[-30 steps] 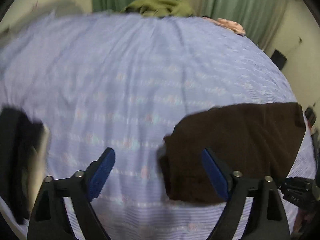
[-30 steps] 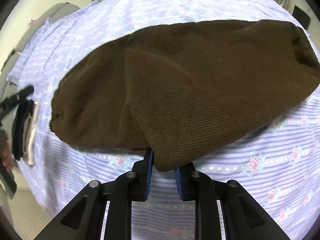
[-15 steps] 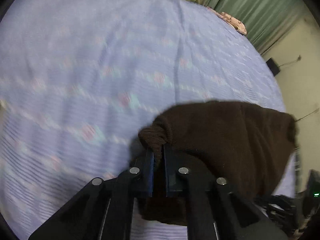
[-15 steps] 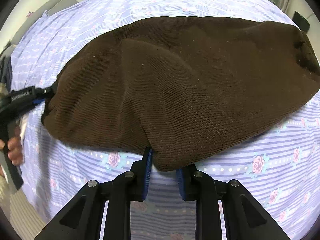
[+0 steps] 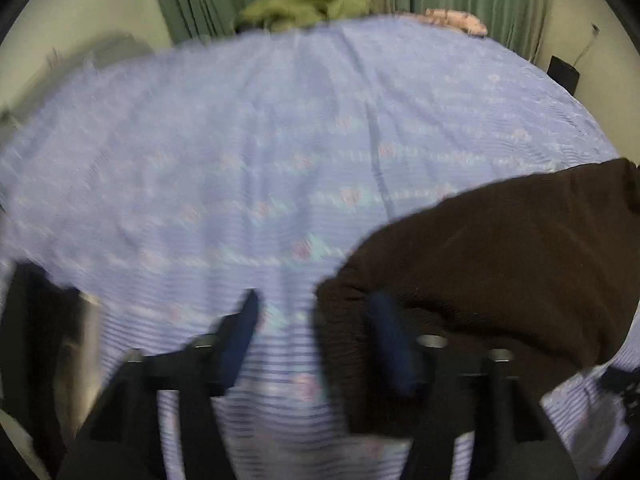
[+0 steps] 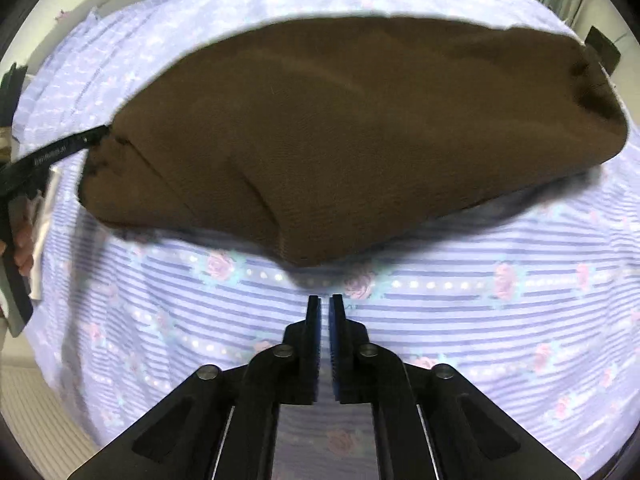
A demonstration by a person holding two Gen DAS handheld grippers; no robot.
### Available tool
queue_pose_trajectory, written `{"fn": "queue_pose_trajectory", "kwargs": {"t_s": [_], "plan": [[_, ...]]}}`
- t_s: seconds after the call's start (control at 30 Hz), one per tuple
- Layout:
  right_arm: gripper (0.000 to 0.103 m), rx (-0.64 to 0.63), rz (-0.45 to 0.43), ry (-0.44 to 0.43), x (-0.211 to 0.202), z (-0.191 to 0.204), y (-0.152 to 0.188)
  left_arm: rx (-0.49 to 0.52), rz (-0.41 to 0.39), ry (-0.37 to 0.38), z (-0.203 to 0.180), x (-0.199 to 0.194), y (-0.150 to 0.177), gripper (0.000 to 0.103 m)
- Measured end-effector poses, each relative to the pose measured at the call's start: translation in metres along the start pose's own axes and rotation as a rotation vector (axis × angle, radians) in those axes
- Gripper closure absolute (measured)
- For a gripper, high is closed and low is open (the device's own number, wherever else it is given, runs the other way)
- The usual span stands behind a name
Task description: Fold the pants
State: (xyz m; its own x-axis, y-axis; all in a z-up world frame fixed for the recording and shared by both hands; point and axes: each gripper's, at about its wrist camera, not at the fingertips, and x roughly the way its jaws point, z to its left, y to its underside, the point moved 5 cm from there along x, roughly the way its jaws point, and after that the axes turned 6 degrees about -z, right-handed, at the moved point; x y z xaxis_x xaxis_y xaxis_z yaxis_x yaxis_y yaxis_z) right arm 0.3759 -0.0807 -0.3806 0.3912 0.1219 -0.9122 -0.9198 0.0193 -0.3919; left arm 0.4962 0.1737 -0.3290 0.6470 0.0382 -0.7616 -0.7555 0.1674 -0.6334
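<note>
The dark brown corduroy pants (image 6: 340,128) lie folded in a flat bundle on the bed. In the left wrist view the pants (image 5: 500,264) fill the lower right. My left gripper (image 5: 316,320) is open, its right finger over the pants' left end and its left finger over bare sheet. It also shows in the right wrist view (image 6: 92,140) touching that end. My right gripper (image 6: 325,306) is shut and empty, a short way off the pants' near edge.
The bed's lilac striped sheet with roses (image 6: 440,320) covers everything near. A green garment (image 5: 304,6) and a pink cloth (image 5: 456,20) lie at the far edge by green curtains. Dark objects (image 5: 36,340) sit at the bed's left edge.
My left gripper was open, shut on the pants' left end, and has opened again. My right gripper has let go of the near edge, shut, and drawn back.
</note>
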Motion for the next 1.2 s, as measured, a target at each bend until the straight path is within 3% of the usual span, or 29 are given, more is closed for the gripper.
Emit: {"fn": "queue_pose_trajectory", "kwargs": {"t_s": [0.03, 0.1, 0.13, 0.27, 0.4, 0.53, 0.67, 0.8, 1.07, 1.2], "plan": [[0.07, -0.002, -0.029, 0.009, -0.01, 0.0, -0.002, 0.016, -0.036, -0.001, -0.002, -0.016, -0.005, 0.037], [0.048, -0.002, -0.099, 0.014, -0.032, -0.003, -0.006, 0.02, -0.084, 0.033, -0.007, -0.047, -0.013, 0.034], [0.043, 0.001, -0.15, 0.02, -0.048, -0.008, -0.01, 0.016, -0.097, 0.05, -0.008, -0.057, -0.015, 0.034], [0.043, 0.006, -0.26, 0.071, -0.084, -0.046, -0.034, 0.033, -0.122, 0.13, -0.036, -0.092, -0.016, 0.034], [0.029, 0.051, -0.349, 0.12, -0.106, -0.107, -0.064, 0.078, -0.145, 0.177, -0.09, -0.104, -0.019, 0.034], [0.021, 0.114, -0.451, 0.138, -0.126, -0.174, -0.093, 0.049, -0.124, 0.258, -0.15, -0.096, -0.027, 0.034], [0.02, 0.123, -0.52, 0.153, -0.12, -0.213, -0.119, 0.022, -0.12, 0.276, -0.197, -0.088, -0.037, 0.034], [0.02, 0.184, -0.539, 0.081, -0.092, -0.253, -0.153, -0.003, -0.103, 0.283, -0.23, -0.078, -0.04, 0.034], [0.021, 0.321, -0.476, -0.046, -0.023, -0.305, -0.173, 0.04, -0.073, 0.286, -0.283, -0.066, -0.034, 0.034], [0.029, 0.448, -0.417, -0.16, 0.009, -0.322, -0.163, 0.037, -0.067, 0.279, -0.296, -0.059, -0.041, 0.034]]}}
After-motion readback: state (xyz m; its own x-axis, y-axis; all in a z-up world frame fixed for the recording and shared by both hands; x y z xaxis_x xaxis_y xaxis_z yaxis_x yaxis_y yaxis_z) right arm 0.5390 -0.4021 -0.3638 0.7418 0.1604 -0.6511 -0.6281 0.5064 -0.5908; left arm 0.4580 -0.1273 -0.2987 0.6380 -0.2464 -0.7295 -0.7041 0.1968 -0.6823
